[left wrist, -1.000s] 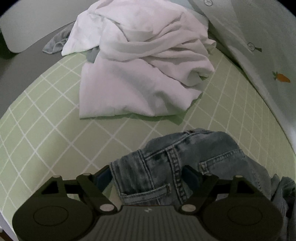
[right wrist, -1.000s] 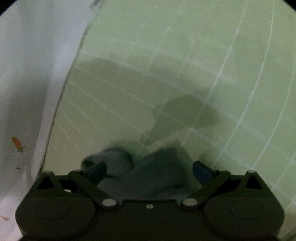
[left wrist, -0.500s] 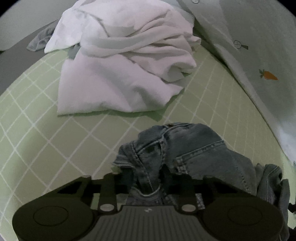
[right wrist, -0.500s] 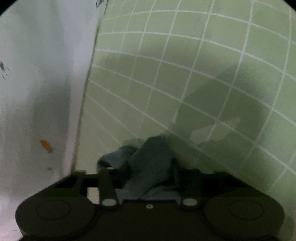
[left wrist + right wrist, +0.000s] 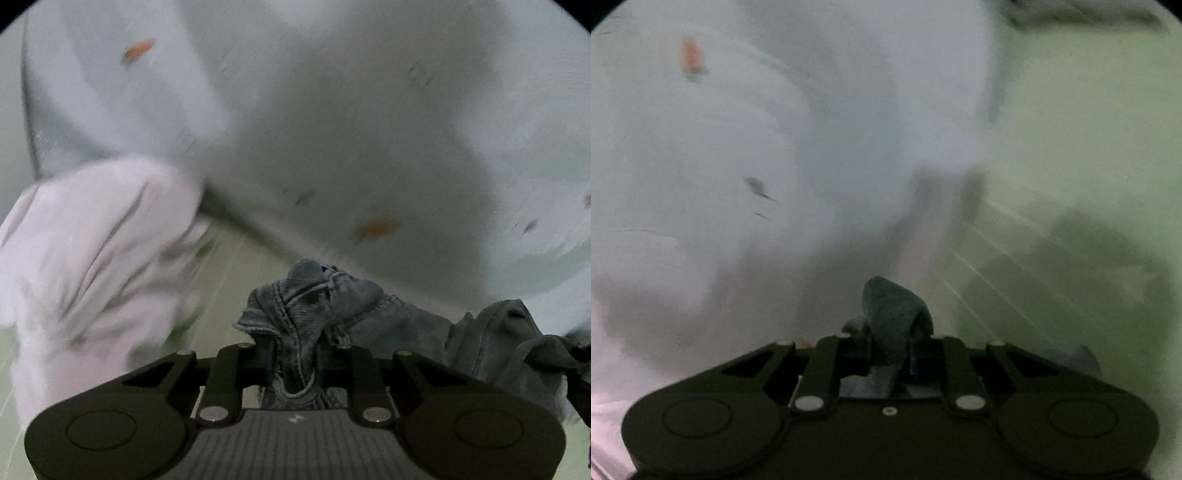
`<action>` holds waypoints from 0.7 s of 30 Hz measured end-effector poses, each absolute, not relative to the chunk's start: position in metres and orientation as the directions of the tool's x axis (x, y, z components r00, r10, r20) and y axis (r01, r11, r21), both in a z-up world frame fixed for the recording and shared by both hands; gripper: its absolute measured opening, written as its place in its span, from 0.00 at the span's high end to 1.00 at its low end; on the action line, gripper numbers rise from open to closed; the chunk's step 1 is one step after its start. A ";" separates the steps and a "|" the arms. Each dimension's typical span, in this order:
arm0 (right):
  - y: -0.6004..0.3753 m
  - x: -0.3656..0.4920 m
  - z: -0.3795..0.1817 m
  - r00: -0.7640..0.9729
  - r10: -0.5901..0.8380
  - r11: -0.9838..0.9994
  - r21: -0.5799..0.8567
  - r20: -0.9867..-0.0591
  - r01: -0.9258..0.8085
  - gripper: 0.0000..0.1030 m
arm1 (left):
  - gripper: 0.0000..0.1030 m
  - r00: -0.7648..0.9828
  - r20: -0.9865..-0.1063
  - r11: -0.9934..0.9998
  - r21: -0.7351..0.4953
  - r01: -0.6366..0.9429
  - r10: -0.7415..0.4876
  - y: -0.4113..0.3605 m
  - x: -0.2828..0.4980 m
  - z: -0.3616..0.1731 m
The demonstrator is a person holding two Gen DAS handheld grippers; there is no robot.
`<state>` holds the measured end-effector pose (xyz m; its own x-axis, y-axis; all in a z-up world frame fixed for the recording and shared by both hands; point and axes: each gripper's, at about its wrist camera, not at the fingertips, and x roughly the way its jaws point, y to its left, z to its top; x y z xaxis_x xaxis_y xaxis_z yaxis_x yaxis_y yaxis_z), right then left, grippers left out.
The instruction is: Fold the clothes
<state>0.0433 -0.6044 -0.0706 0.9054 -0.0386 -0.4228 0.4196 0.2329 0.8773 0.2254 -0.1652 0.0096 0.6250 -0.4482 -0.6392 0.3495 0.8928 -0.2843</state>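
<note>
Both grippers, left gripper and right gripper, are clamped on the crumpled blue denim jeans; I judge the garment spans rightward from my left grip.

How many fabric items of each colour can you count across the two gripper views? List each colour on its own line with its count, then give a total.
Blue denim: 1, the jeans, clamped in the left gripper and the right gripper
White: 1, the crumpled cloth
Pale carrot-print: 1, the sheet
Green checked: 1, the cover
Total: 4
</note>
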 end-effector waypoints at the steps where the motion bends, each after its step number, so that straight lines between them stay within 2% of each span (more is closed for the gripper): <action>1: -0.610 0.043 -0.054 0.921 -0.054 0.262 0.884 -0.387 0.387 0.83 | 0.81 0.639 -0.611 0.883 -0.299 0.361 -0.468 -0.169 0.227 0.021; 6: -0.629 0.025 0.028 0.980 -0.100 0.421 0.885 -0.172 0.199 0.83 | 0.82 0.712 -0.472 0.853 -0.323 0.410 -0.520 -0.174 0.213 0.079; 8: -0.630 0.020 0.044 0.988 -0.112 0.472 0.870 -0.104 0.145 0.83 | 0.82 0.744 -0.424 0.854 -0.316 0.414 -0.517 -0.164 0.200 0.093; 10: -0.625 0.004 0.051 0.992 -0.115 0.502 0.860 -0.044 0.096 0.83 | 0.82 0.773 -0.403 0.869 -0.298 0.394 -0.489 -0.152 0.186 0.098; 12: -0.617 -0.015 0.042 0.995 -0.099 0.507 0.859 -0.031 0.078 0.83 | 0.82 0.784 -0.430 0.893 -0.270 0.361 -0.447 -0.138 0.174 0.090; 14: -0.607 -0.032 0.019 0.990 -0.088 0.507 0.851 -0.107 0.137 0.81 | 0.81 0.770 -0.503 0.919 -0.249 0.307 -0.393 -0.123 0.165 0.068; 15: -0.601 -0.038 0.005 0.983 -0.084 0.508 0.842 -0.161 0.182 0.73 | 0.81 0.750 -0.554 0.932 -0.239 0.274 -0.362 -0.116 0.162 0.053; 17: -0.586 -0.054 -0.030 0.929 -0.106 0.514 0.780 -0.354 0.356 0.61 | 0.76 0.668 -0.687 0.958 -0.209 0.196 -0.286 -0.103 0.157 0.014; 19: -0.573 -0.075 -0.063 0.855 -0.128 0.513 0.704 -0.502 0.491 0.59 | 0.72 0.573 -0.788 0.975 -0.181 0.132 -0.224 -0.092 0.151 -0.024; 21: -0.560 -0.098 -0.091 0.785 -0.142 0.491 0.646 -0.603 0.585 0.50 | 0.71 0.554 -0.804 0.976 -0.178 0.124 -0.217 -0.088 0.140 -0.032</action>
